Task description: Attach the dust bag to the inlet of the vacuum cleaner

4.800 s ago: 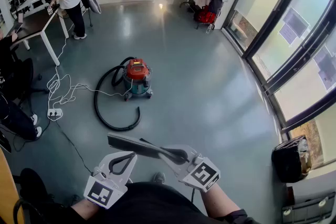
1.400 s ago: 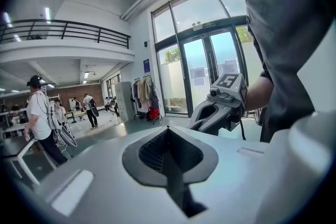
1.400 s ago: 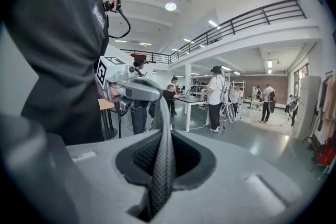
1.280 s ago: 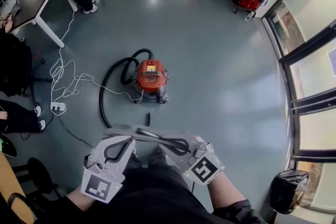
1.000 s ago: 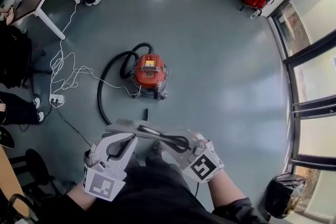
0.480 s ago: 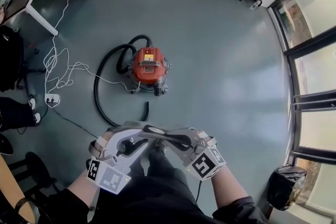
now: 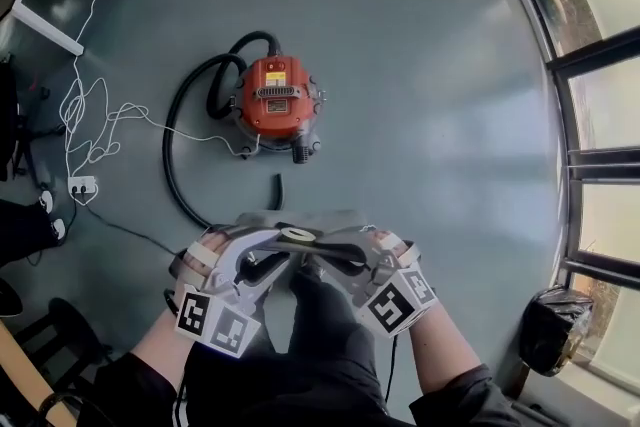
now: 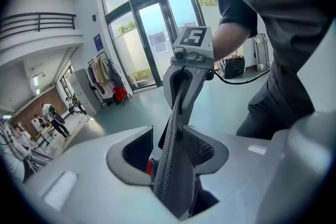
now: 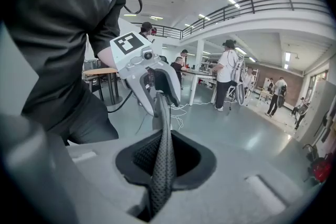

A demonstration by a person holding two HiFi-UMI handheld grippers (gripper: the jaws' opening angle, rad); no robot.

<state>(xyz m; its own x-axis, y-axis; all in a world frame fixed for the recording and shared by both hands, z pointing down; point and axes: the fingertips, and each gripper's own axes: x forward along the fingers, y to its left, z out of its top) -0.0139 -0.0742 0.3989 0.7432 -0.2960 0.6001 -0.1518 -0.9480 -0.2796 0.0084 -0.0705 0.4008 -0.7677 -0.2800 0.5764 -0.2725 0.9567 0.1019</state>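
Observation:
The vacuum cleaner [image 7: 275, 100] with its red-orange top stands on the floor ahead, its black hose [image 7: 170, 155] looping round its left. Its short dark inlet stub [image 7: 297, 155] points toward me. I hold the flat grey dust bag [image 7: 310, 220], with its white ring [image 7: 297, 234], low in front of my legs. My right gripper [image 9: 163, 157] is shut on the bag's mesh edge [image 9: 163, 134]. My left gripper [image 8: 168, 157] has just been opening its jaws. The bag's other edge [image 8: 176, 176] still lies between them, with a gap at the left pad.
A white cable [image 7: 95, 115] and a power strip [image 7: 80, 185] lie on the floor at the left, near a white table leg [image 7: 45, 25]. Glass doors [image 7: 600, 115] run down the right, and a black bag [image 7: 555, 325] sits below them. A short black piece [image 7: 279, 192] lies before the vacuum.
Both grippers have sunk with the bag and the vacuum now sits closer. The left gripper's jaws have spread apart from their grip on the bag.

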